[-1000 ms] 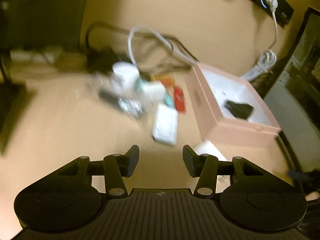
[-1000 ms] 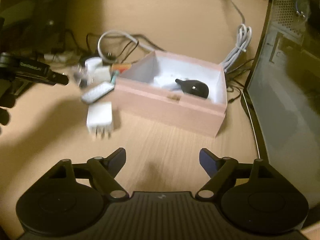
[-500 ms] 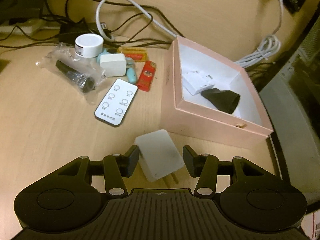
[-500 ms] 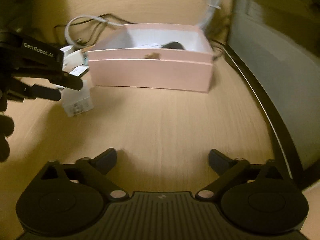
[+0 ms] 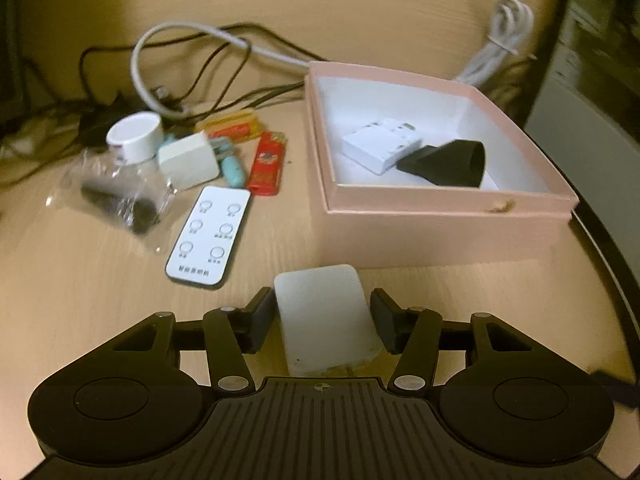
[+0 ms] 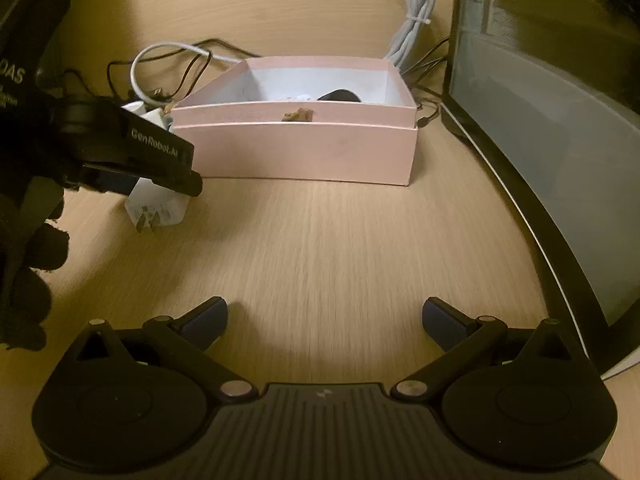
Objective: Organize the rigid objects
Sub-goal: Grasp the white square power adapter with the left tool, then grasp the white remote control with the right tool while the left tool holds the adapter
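A white flat charger (image 5: 326,316) lies on the wooden desk between the fingers of my left gripper (image 5: 322,312). The jaws are opening and the pads stand just off its sides. In the right wrist view the same charger (image 6: 158,210) shows its prongs under one of the left fingers (image 6: 160,156). Just beyond stands the pink box (image 5: 440,236), holding a white adapter (image 5: 380,146) and a black wedge-shaped piece (image 5: 448,160). My right gripper (image 6: 324,316) hangs wide open over bare desk in front of the box (image 6: 296,152), with nothing between its fingers.
Left of the box lie a white remote (image 5: 210,236), a red lighter (image 5: 266,164), a white cube plug (image 5: 188,160), a white round jar (image 5: 134,136) and a bagged black item (image 5: 120,200). Cables (image 5: 192,60) run behind. A monitor (image 6: 540,120) borders the right.
My left gripper has come in over the white charger, which now lies between its fingers, and the jaws have widened slightly. My right gripper has opened wider and sunk toward the desk.
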`<action>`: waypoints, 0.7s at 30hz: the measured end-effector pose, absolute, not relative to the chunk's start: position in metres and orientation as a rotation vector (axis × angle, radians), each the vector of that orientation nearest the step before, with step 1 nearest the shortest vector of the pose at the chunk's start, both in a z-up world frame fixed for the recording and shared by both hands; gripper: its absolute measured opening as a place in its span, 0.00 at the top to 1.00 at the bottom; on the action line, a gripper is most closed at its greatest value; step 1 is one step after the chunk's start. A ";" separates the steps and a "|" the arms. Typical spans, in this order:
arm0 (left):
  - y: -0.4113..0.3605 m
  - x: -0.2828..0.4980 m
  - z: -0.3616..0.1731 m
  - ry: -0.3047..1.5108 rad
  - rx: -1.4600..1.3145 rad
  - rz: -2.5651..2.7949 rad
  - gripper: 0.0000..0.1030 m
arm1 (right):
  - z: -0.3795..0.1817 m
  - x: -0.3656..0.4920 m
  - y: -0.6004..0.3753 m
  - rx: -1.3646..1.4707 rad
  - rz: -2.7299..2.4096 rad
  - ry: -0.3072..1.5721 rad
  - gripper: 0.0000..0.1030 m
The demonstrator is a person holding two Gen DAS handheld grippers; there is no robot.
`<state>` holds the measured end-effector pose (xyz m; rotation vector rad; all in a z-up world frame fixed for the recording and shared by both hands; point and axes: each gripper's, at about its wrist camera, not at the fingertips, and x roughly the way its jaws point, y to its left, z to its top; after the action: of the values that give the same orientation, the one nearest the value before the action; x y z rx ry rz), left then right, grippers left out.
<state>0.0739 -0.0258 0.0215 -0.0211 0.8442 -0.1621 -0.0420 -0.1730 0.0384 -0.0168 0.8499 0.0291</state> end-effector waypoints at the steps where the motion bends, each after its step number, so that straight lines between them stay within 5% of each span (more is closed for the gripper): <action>1: -0.025 0.072 0.021 0.831 -0.009 -0.174 0.47 | 0.039 -0.040 -0.173 -0.024 0.038 0.860 0.00; 8: 0.018 0.046 0.023 0.830 -0.091 -0.212 0.51 | 0.050 -0.020 -0.164 -0.024 0.172 0.918 0.06; 14: 0.083 0.002 0.033 0.813 -0.210 -0.111 0.51 | 0.074 0.002 -0.106 -0.155 0.269 0.733 0.10; 19: 0.133 -0.031 0.047 0.774 -0.270 0.018 0.51 | 0.069 0.041 -0.046 -0.066 0.351 0.764 0.36; 21: 0.153 -0.045 0.050 0.766 -0.314 0.069 0.51 | 0.062 0.054 -0.025 -0.022 0.341 0.793 0.36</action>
<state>-0.0445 0.1534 0.0502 -0.3140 0.7663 0.0692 0.0541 -0.0255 0.0624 -0.0224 0.7926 0.3408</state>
